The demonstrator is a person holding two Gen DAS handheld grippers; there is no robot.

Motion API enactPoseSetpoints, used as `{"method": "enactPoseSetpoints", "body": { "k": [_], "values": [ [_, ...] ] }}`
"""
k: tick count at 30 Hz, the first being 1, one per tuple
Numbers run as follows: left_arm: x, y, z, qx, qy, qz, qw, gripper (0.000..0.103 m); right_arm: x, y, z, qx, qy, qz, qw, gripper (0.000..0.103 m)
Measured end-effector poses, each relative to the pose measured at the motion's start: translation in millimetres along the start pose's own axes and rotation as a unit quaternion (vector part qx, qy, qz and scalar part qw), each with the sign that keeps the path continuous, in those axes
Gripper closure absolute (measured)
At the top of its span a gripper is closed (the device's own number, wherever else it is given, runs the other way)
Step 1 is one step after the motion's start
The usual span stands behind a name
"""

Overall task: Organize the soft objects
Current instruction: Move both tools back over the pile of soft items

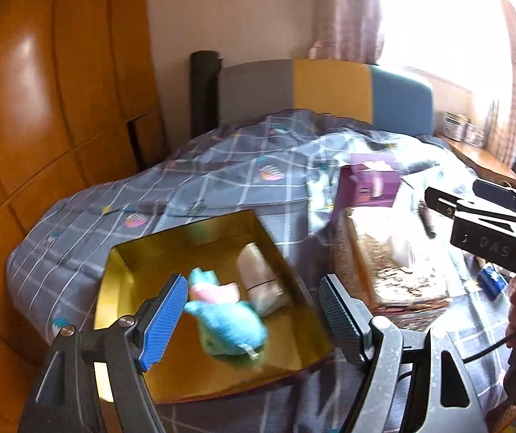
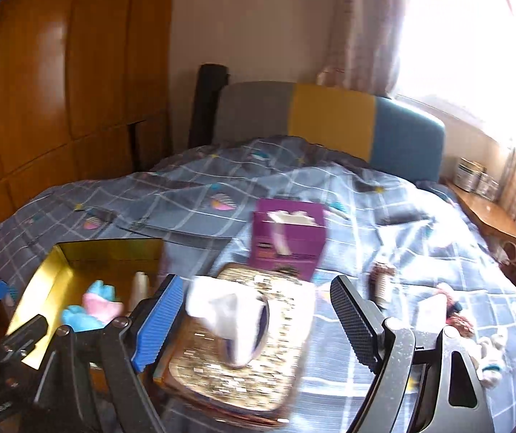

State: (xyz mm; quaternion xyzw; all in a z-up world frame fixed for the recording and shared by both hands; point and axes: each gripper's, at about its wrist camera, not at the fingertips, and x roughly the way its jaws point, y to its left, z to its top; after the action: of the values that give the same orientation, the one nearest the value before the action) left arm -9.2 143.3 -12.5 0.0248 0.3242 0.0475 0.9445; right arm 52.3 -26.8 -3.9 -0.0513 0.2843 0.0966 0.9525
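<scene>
A gold open box (image 1: 142, 263) lies on the bed and holds a blue and pink plush toy (image 1: 229, 321) and a beige soft roll (image 1: 259, 279). My left gripper (image 1: 254, 314) is open and empty above the box, the plush between its fingers in view. The box (image 2: 41, 281) and plush (image 2: 92, 310) also show at the left of the right wrist view. My right gripper (image 2: 256, 319) is open and empty over a glittery gold tissue box (image 2: 286, 353) with a white tissue (image 2: 229, 310) sticking up. Small soft toys (image 2: 452, 310) lie on the bed at right.
A purple tissue box (image 2: 288, 241) stands behind the gold one on the grey checked quilt (image 2: 149, 198). A wooden wardrobe (image 1: 41, 108) is at left, a padded headboard (image 1: 330, 90) behind, a bedside table (image 2: 492, 216) at right under a bright window.
</scene>
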Motion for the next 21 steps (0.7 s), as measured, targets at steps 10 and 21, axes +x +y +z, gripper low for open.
{"method": "enactPoseSetpoints", "body": {
  "k": [10, 21],
  "values": [
    [2, -74, 21, 0.072, -0.014, -0.069, 0.9949, 0.026, 1, -84, -18, 0.029, 0.021, -0.085, 0.996, 0.015],
    [7, -153, 37, 0.136, -0.006, -0.136, 0.9814, 0.026, 2, -190, -41, 0.053, 0.043, -0.168, 0.983, 0.013]
  ]
}}
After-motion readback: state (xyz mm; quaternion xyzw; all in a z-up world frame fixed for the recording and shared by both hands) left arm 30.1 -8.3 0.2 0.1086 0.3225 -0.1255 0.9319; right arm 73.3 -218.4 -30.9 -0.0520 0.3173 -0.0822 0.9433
